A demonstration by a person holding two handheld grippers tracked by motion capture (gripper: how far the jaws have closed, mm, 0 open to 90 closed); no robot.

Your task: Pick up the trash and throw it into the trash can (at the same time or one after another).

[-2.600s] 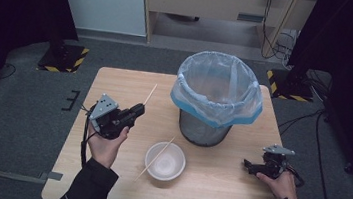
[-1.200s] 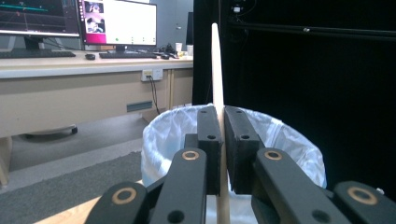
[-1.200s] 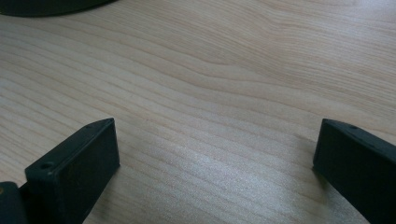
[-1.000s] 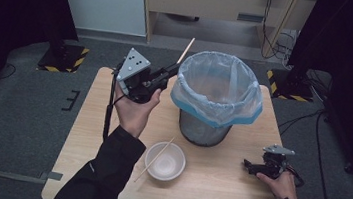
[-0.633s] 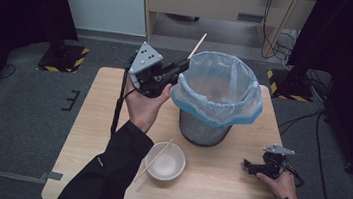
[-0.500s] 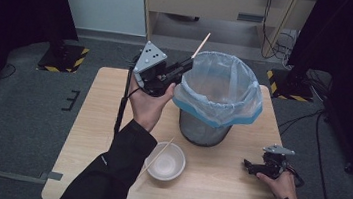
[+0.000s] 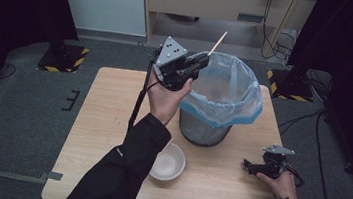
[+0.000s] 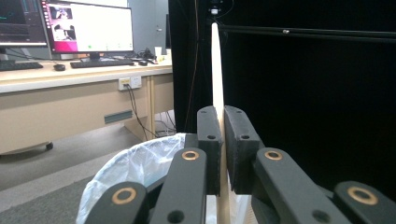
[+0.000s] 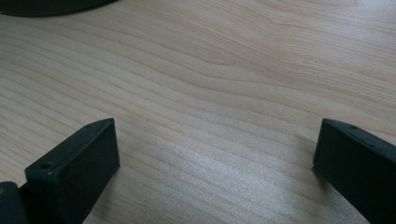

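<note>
My left gripper [image 7: 200,59] is raised at the left rim of the bin [image 7: 220,100], shut on a thin wooden stick [image 7: 217,43] that points up and to the right over the bin's mouth. In the left gripper view the stick [image 8: 216,70] stands upright, pinched between the two black pads [image 8: 208,140], with the bin's plastic liner [image 8: 135,168] below. A white bowl [image 7: 169,161] sits on the table near the front. My right gripper [image 7: 251,167] rests on the table at the front right, and its jaws stand wide open over bare wood [image 9: 215,116].
The wooden table [image 7: 107,112] has free room at its left side. A black base edge [image 9: 46,5] shows at the top left of the right gripper view. A desk with monitors [image 8: 84,28] stands beyond the table, with dark curtains at both sides.
My left gripper has carried the stick from the table's left side up and to the right, to the bin's rim. The right gripper has stayed still.
</note>
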